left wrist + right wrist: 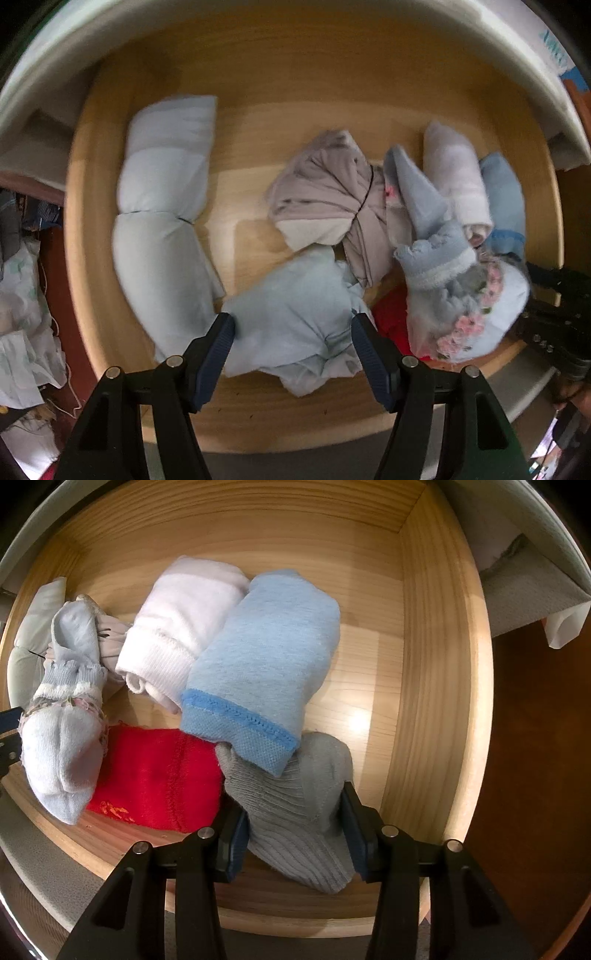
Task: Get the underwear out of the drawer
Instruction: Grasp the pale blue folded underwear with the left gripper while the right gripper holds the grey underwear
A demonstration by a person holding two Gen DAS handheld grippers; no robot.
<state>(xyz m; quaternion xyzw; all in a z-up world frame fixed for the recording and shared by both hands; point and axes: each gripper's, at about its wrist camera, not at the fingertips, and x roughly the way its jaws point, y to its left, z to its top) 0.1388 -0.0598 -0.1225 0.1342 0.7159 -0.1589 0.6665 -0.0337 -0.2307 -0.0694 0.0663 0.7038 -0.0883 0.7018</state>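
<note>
Start at the left end of the drawer (258,62): a long pale-blue rolled garment (162,221) lies along the left wall, its long axis running from the back wall toward the front edge, well clear of either tool; it looks like underwear, though you cannot be sure from the blur.

Move right and you reach your left gripper (293,339); its fingers (216,350) stand wide apart and grip nothing, but they straddle a crumpled pale-blue underwear bundle (295,321) lying near the front edge, middle of the drawer; the cloth sits between the pads, with its bulk just ahead of the tips, so this hand is the nearer one to a task piece, and a short push forward and down before closing is probably all it needs; the bundle has no clear long axis, so any bite across its middle should do.

Behind it a grey-mauve folded garment (332,199) lies toward the centre, touching the bundle's far side; mind you do not pinch both.

Further right sit socks: a floral pale-blue sock pair (62,749), a red sock (159,782), a white sock roll (177,627) and a light-blue sock roll (258,664), all crowded at the right end.

Your right gripper (293,830) is at the front right corner; its fingers are open about a grey sock (299,805), flanking it, and whether the pads press it you cannot tell; that is not underwear.
</note>
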